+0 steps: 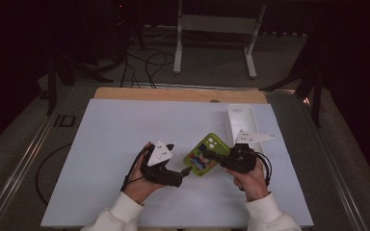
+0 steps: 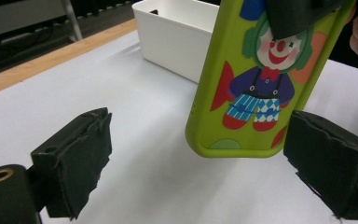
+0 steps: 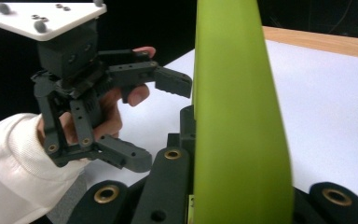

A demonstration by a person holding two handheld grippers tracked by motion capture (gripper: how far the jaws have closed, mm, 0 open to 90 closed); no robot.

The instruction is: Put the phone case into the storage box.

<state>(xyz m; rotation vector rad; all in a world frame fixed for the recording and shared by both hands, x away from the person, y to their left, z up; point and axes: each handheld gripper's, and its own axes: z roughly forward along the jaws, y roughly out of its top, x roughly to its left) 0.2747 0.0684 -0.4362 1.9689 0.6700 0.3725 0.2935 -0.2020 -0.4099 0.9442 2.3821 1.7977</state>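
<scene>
Your right gripper [image 1: 215, 156] is clamped on the green phone case [image 1: 207, 154], pinching it across its thin edge so the clown picture faces your other hand; in the right gripper view the case [image 3: 240, 116] stands on edge between the jaws. You hold it lifted just above the white table [image 1: 125, 144], near the middle and a little toward your right side, beside the white box [image 1: 241, 118] that sits farther back. That grip leaves the lower end of the case [image 2: 256, 93] hanging free, which looks like the reason for it: your left gripper [image 1: 180, 175] has its jaws spread wide, one on each side of that lower corner, touching nothing. My guess is a handover, so keep the right grip firm until the left one bites.
</scene>
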